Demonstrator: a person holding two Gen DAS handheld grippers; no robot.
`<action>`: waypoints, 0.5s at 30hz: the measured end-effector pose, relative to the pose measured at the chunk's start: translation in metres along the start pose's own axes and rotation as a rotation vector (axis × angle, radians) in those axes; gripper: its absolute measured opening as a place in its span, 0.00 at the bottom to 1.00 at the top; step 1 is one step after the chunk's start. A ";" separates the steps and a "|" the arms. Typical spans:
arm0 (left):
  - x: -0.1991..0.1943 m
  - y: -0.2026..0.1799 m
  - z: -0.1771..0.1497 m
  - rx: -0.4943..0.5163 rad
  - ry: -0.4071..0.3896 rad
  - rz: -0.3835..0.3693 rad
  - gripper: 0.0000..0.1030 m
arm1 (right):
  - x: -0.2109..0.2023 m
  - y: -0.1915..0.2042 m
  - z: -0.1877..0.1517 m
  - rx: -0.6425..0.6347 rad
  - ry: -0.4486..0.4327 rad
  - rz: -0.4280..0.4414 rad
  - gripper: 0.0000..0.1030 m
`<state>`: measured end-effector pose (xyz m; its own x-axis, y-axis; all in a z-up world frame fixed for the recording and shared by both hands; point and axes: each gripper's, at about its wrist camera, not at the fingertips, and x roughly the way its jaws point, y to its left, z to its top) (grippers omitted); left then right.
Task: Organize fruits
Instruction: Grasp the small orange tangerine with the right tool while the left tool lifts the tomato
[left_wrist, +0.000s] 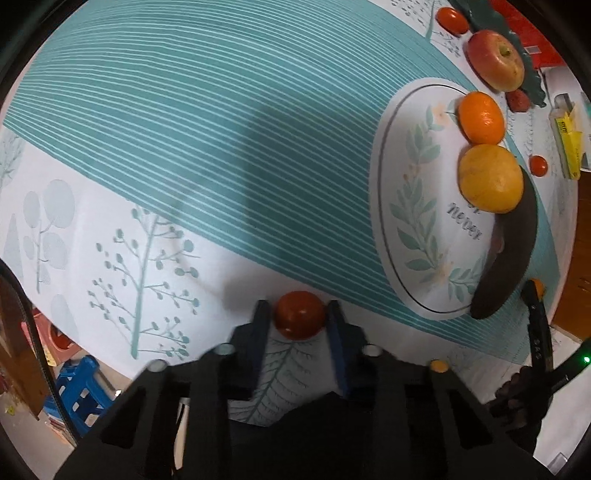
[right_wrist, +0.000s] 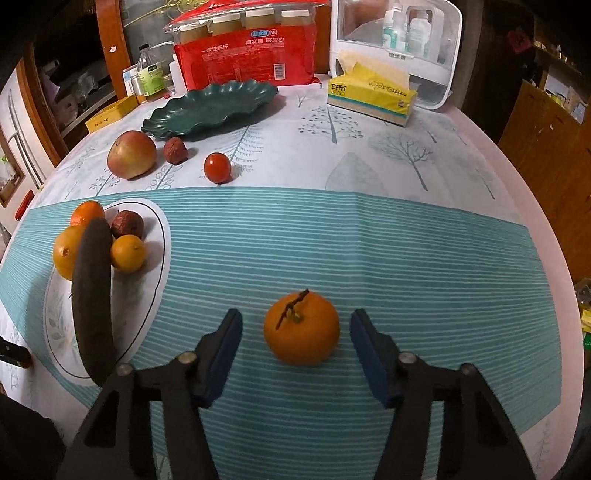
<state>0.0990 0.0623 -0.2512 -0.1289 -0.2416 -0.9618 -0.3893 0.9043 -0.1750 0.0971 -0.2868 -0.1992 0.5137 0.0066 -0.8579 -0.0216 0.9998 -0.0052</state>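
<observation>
My left gripper (left_wrist: 298, 310) is shut on a small red tomato (left_wrist: 300, 314), held just above the tablecloth. My right gripper (right_wrist: 295, 332) is open, its fingers either side of a stemmed orange mandarin (right_wrist: 301, 328) that rests on the striped cloth, not touching it. The white oval plate (left_wrist: 410, 206), also in the right wrist view (right_wrist: 147, 291), holds an orange (left_wrist: 481, 117), a yellow citrus (left_wrist: 491, 178), a blackened banana (left_wrist: 511, 251) and a dark passion fruit (right_wrist: 127, 223).
On the cloth beyond the plate lie an apple (right_wrist: 131, 154), a lychee (right_wrist: 175, 150) and another tomato (right_wrist: 217, 167). A dark green leaf dish (right_wrist: 210, 109), red cup package (right_wrist: 245, 48), tissue box (right_wrist: 371, 96) and white case (right_wrist: 397, 44) stand at the back.
</observation>
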 end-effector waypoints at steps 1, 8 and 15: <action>-0.001 0.001 0.001 0.006 0.001 0.005 0.25 | 0.001 0.001 0.000 -0.003 0.003 -0.001 0.50; -0.006 0.002 -0.006 0.024 -0.009 0.010 0.25 | 0.001 0.000 0.001 0.001 0.019 -0.025 0.39; -0.041 0.003 -0.005 0.079 -0.083 0.029 0.25 | -0.005 0.004 0.008 0.026 0.042 -0.024 0.39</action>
<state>0.0985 0.0733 -0.2109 -0.0616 -0.1881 -0.9802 -0.3127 0.9363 -0.1600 0.1012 -0.2830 -0.1904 0.4774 -0.0173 -0.8785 0.0123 0.9998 -0.0130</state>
